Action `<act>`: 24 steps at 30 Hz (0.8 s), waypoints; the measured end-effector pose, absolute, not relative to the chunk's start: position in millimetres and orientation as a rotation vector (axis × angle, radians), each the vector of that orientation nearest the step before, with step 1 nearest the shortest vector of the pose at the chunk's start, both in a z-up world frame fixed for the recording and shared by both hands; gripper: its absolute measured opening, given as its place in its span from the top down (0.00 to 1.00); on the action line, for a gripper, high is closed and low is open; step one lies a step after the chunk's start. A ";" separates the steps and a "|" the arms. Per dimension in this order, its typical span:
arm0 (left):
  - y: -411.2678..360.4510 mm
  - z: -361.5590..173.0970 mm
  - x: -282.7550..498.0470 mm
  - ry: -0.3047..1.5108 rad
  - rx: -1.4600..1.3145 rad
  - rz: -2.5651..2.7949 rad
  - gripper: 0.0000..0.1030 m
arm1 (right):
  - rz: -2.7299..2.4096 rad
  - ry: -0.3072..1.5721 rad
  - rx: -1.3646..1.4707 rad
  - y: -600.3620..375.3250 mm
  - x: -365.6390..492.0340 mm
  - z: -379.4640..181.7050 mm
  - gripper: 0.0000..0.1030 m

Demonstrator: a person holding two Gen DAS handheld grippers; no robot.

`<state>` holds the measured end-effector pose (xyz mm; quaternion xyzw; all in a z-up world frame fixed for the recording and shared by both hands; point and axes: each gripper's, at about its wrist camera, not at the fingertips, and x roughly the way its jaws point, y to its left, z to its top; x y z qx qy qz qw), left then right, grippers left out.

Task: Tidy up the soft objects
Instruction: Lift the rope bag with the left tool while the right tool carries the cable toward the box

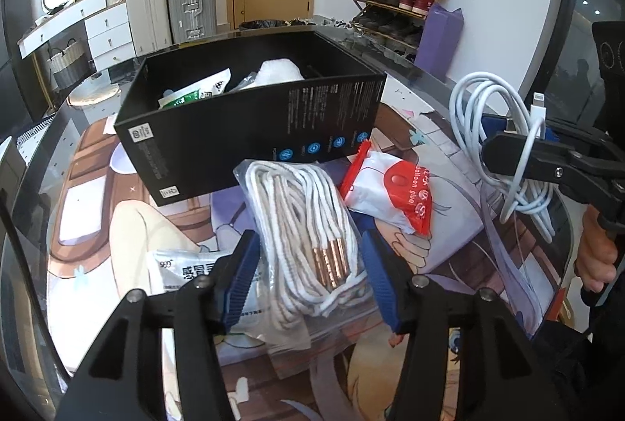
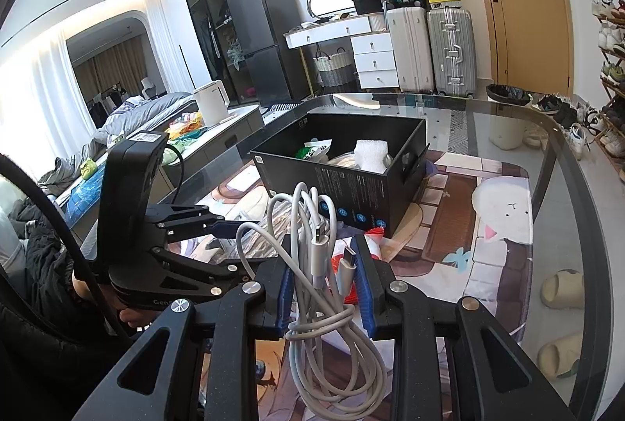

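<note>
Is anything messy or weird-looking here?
A bit messy. The white cable in the right gripper is a loose tangle, with loops dangling below the fingers. The black box sits crooked on the mat. Nothing looks spilled or broken.
</note>
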<state>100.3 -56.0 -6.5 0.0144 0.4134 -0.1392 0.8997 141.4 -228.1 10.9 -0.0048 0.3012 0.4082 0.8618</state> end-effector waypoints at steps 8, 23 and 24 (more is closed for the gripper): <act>-69.6 -12.1 100.2 0.863 0.089 -0.265 0.38 | 0.861 0.640 -0.012 -226.5 141.9 9.7 0.73; -65.1 3.5 86.9 0.812 0.063 -0.359 0.75 | 0.862 0.628 -0.009 -226.6 142.3 11.0 0.73; -64.1 6.7 85.2 0.807 0.057 -0.363 0.76 | 0.861 0.625 -0.007 -226.8 142.5 11.6 0.73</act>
